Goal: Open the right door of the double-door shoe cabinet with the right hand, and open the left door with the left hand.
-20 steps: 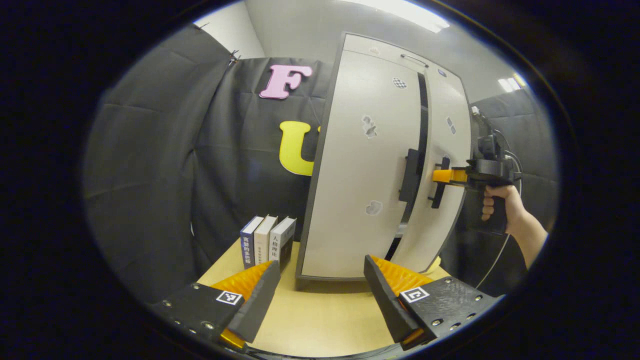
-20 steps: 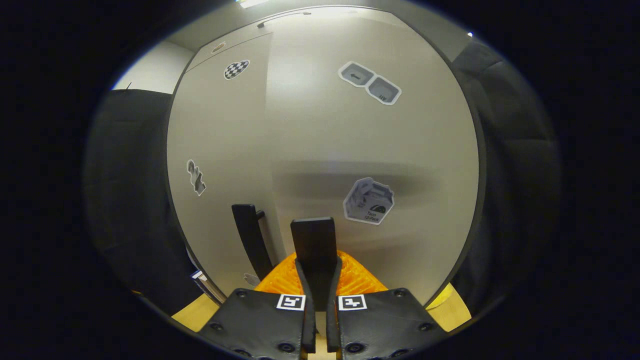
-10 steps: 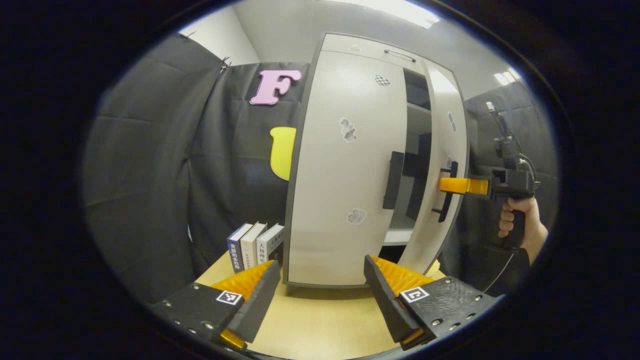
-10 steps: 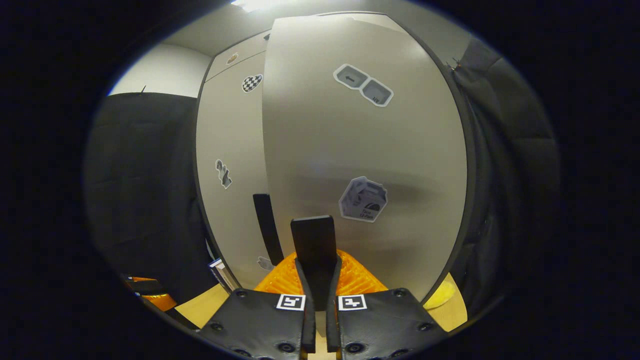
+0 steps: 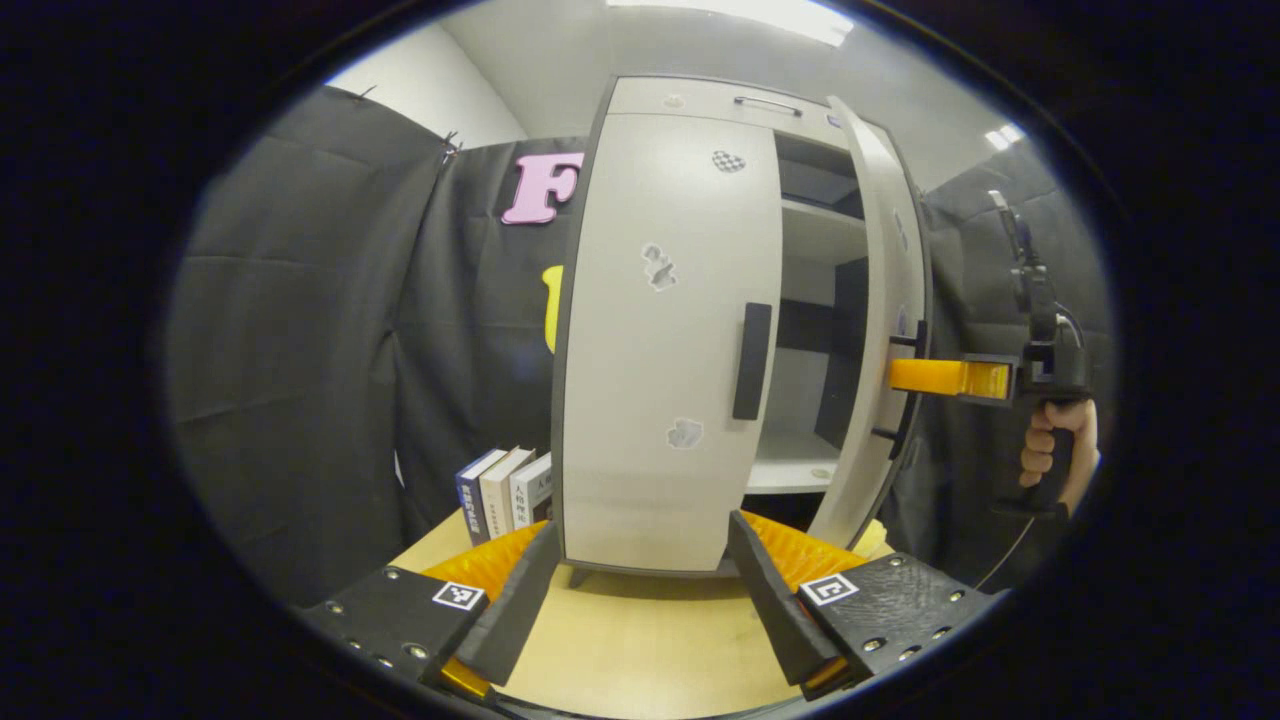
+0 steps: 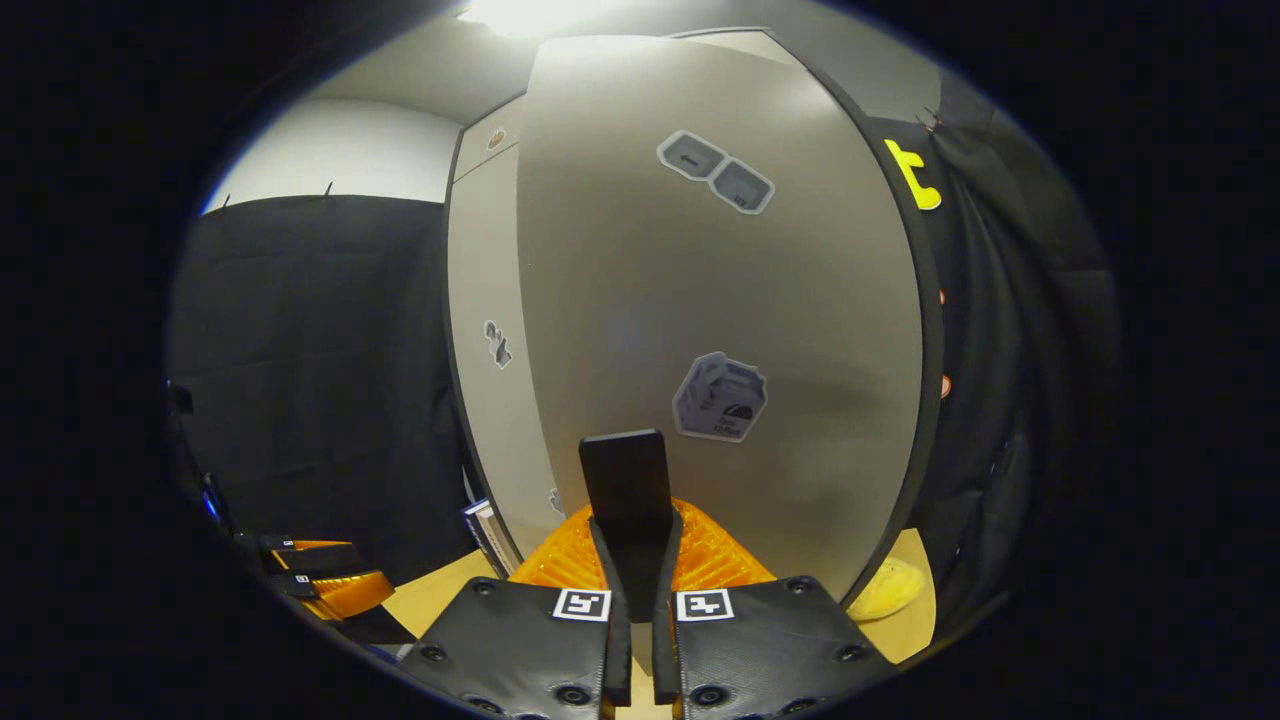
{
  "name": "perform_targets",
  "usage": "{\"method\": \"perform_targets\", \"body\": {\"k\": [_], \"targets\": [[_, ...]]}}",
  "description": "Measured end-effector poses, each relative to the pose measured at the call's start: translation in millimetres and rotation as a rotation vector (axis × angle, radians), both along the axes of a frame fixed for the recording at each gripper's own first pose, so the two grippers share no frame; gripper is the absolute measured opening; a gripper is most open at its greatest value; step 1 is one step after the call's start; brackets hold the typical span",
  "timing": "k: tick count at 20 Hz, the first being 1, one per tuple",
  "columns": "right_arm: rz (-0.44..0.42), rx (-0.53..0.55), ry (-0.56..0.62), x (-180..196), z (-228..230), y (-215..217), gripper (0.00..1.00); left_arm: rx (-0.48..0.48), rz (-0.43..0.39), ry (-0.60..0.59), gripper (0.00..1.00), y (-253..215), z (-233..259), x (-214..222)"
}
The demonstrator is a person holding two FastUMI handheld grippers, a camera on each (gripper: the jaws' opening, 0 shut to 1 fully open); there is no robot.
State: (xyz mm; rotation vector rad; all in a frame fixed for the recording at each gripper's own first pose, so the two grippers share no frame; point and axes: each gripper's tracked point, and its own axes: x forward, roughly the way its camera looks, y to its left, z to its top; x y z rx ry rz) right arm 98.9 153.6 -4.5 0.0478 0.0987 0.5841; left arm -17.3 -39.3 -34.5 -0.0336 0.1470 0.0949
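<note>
Midway: right gripper [image 6: 632, 560] clamped on the right door's handle [image 6: 626, 482]; left gripper [image 5: 640, 590] gaped empty.
Risk: handle slipping out mid-swing.

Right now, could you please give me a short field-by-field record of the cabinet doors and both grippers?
right door: swung partly open, shelves visible behind it
right door handle: clamped in the right gripper
left door: closed
left door handle: untouched
left gripper: jaws open, empty, short of the cabinet
books: upright beside the cabinet
</note>
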Motion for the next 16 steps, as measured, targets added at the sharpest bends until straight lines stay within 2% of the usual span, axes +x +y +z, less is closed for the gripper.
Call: {"method": "perform_targets", "body": {"k": [1,2,8,16], "targets": [[0.015,0.002,0.0,-3,-1,-4,0.1,-0.004,0.009,0.0,0.96,-2,-1,-2],[0.03,0.004,-0.002,-6,-1,-9,0.1,-0.008,0.02,0.0,1.0,-4,-1,-3],[0.073,0.022,-0.019,-10,-2,-29,0.1,-0.015,0.047,-0.012,0.96,-18,-2,-8],[0.043,0.075,-0.038,-23,-5,-55,0.1,0.009,-0.016,-0.009,1.0,-37,-5,-11]]}}
